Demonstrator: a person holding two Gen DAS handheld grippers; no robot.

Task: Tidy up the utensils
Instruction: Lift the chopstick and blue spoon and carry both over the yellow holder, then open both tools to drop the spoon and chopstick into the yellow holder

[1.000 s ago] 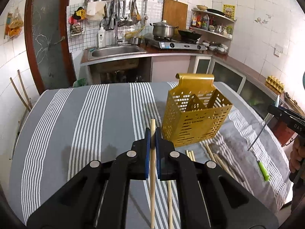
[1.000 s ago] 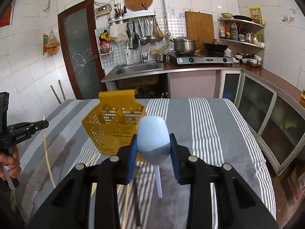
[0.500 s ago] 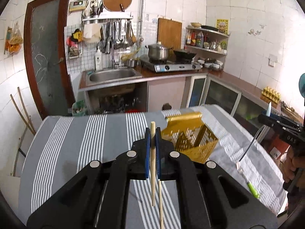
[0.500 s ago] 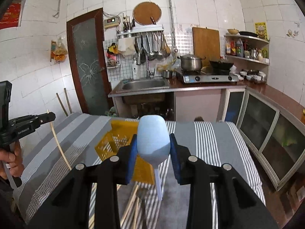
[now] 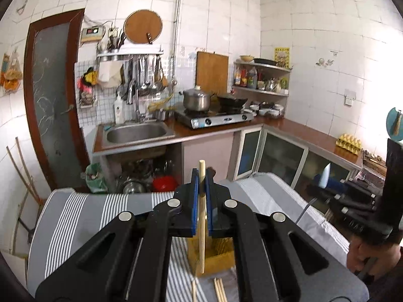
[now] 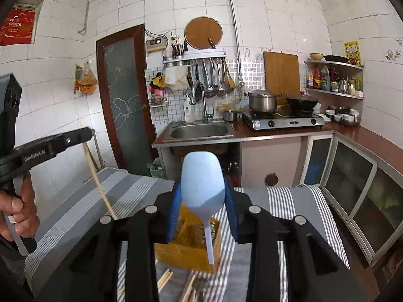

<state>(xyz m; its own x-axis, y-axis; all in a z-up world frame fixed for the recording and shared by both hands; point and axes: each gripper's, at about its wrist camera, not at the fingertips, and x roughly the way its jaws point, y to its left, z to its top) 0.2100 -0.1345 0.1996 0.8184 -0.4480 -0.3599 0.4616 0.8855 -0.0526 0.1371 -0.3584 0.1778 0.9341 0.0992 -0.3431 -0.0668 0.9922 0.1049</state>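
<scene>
Left gripper [image 5: 200,179]: jaws pinched narrow on a single chopstick [image 5: 201,226]. The stick stands near upright between the blue pads, its top just clear above the jaws, its lower end hanging in front of the yellow basket [image 5: 217,256]. From the right wrist view the same chopstick [image 6: 99,183] slants down from the left gripper [image 6: 84,132], free of the cloth. A hand [image 6: 19,214] grips that tool's handle at the left edge of the frame.

Right gripper [image 6: 202,201]: jaws part-open and clamped on the bowl of a pale blue spoon [image 6: 202,186]. Bowl up, thin handle pointing down over the basket [image 6: 186,246]. In the left wrist view the right gripper [image 5: 325,180] shows at the right, with the spoon [image 5: 325,177] seen edge-on as a pale sliver and a hand [image 5: 370,254] below it.

Basket sits on the table [image 6: 297,198], which carries a grey cloth with white stripes, about midway across it and toward the near edge. Its slotted walls are upright and the top is open. Both held utensils are in the air above or in front of it; neither is inside.

Loose chopsticks [image 6: 165,280] lie on the cloth just in front of the basket, at the near edge; also seen in the left view [image 5: 219,289]. Their count is unclear, the tools cover part of them.

Beyond the far edge: sink [image 6: 201,130], stove [image 6: 282,120] with a pot [image 6: 262,100], all on the kitchen counter.
</scene>
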